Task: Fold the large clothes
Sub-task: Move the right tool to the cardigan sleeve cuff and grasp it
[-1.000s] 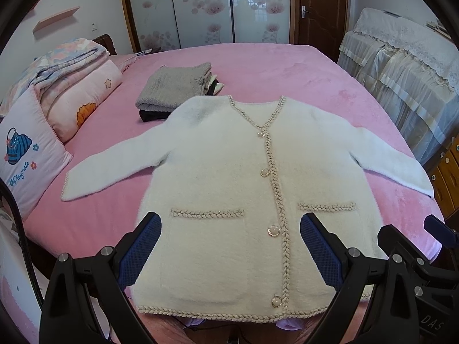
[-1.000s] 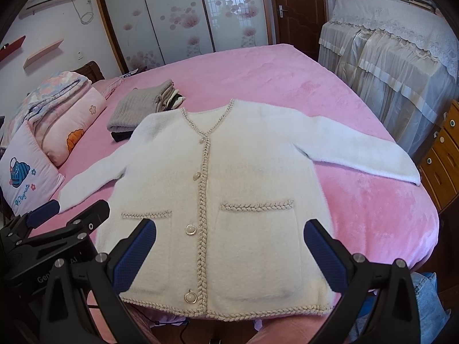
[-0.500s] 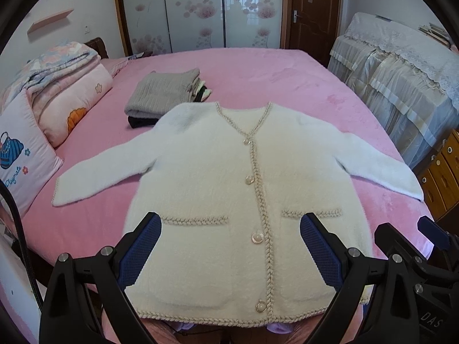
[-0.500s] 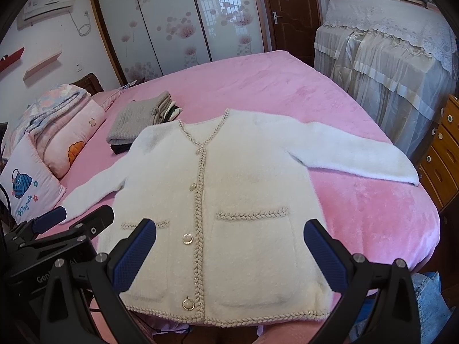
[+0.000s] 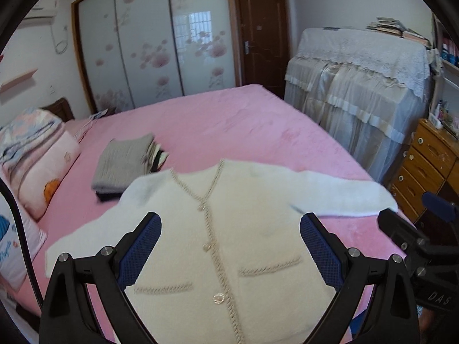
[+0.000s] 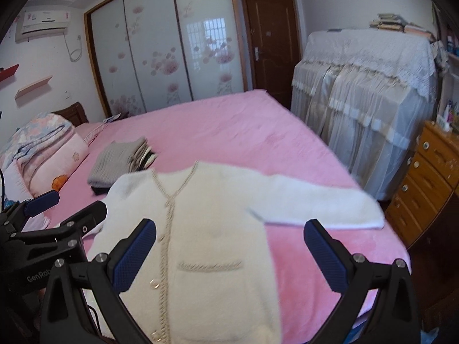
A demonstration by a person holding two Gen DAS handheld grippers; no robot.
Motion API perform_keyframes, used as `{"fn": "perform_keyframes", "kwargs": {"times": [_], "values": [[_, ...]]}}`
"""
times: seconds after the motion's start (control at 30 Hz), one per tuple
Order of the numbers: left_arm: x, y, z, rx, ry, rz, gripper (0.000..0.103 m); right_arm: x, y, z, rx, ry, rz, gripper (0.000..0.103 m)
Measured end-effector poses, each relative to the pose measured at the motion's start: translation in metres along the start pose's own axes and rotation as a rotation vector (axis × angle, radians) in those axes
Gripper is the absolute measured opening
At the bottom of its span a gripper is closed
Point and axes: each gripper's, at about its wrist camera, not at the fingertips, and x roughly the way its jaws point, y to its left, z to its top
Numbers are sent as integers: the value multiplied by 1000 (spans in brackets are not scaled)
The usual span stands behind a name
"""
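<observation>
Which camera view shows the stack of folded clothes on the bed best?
The left wrist view: the stack of folded clothes sits nearer there, unobstructed, with its grey top piece and layered edges visible. The right wrist view shows the same stack whole too, only slightly smaller.

White cardigan (image 5: 229, 229) lies flat on the pink bed (image 5: 229, 120) — left gripper (image 5: 229, 246) hovers over it, jaws wide, holding nothing.

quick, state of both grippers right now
Left gripper: jaws open, empty, over the cream cardigan.
Right gripper: jaws open, empty.
</observation>
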Motion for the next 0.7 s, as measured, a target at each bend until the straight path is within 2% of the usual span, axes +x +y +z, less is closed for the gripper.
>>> {"fn": "perform_keyframes", "kwargs": {"times": [0.2, 0.37, 0.5, 0.7], "values": [[1, -38, 45, 37, -89, -38, 97, -16, -45, 42, -6, -97, -134, 103], [24, -67, 67, 17, -91, -97, 97, -4, -79, 57, 4, -109, -221, 103], [69, -87, 62, 6, -55, -126, 97, 36, -105, 45, 17, -51, -273, 103], [156, -117, 36, 27, 43, -127, 97, 112, -149, 9, 87, 114, -356, 103]]}}
